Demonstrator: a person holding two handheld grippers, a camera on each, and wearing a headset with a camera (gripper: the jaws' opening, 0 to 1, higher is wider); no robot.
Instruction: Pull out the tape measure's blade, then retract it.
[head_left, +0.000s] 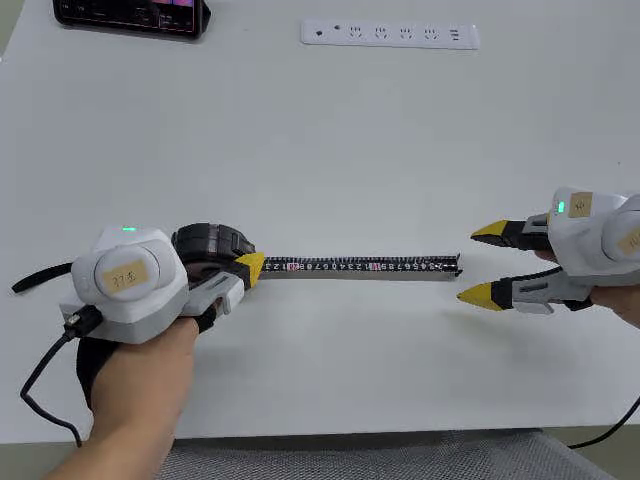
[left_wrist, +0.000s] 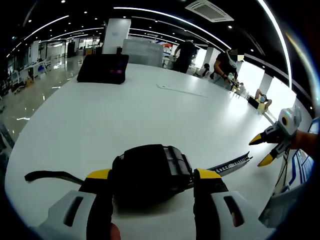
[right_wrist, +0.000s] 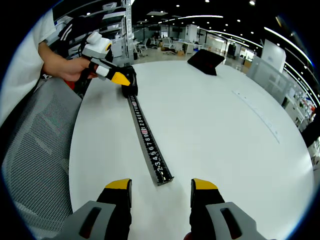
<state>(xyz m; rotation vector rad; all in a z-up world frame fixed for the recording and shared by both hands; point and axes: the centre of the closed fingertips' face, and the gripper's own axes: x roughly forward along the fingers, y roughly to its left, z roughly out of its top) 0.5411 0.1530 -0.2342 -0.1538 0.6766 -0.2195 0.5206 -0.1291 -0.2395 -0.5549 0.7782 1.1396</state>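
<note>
A black tape measure (head_left: 212, 247) lies on the white table at the left, with my left gripper (head_left: 240, 270) shut on its case (left_wrist: 150, 172). Its blade (head_left: 360, 267) runs out to the right, flat on the table, and ends in a hook (head_left: 457, 266). In the right gripper view the blade (right_wrist: 149, 145) stretches away toward the case (right_wrist: 131, 80). My right gripper (head_left: 484, 262) stands open just right of the blade's end, with nothing between its yellow tips (right_wrist: 161, 184). The hook end (right_wrist: 165, 179) lies a little ahead of those tips, apart from them.
A white power strip (head_left: 390, 34) lies at the back of the table, and a black device (head_left: 132, 15) stands at the back left. A black strap (head_left: 38, 277) trails left from the tape case. A grey mesh chair (right_wrist: 35, 165) is at the table's near edge.
</note>
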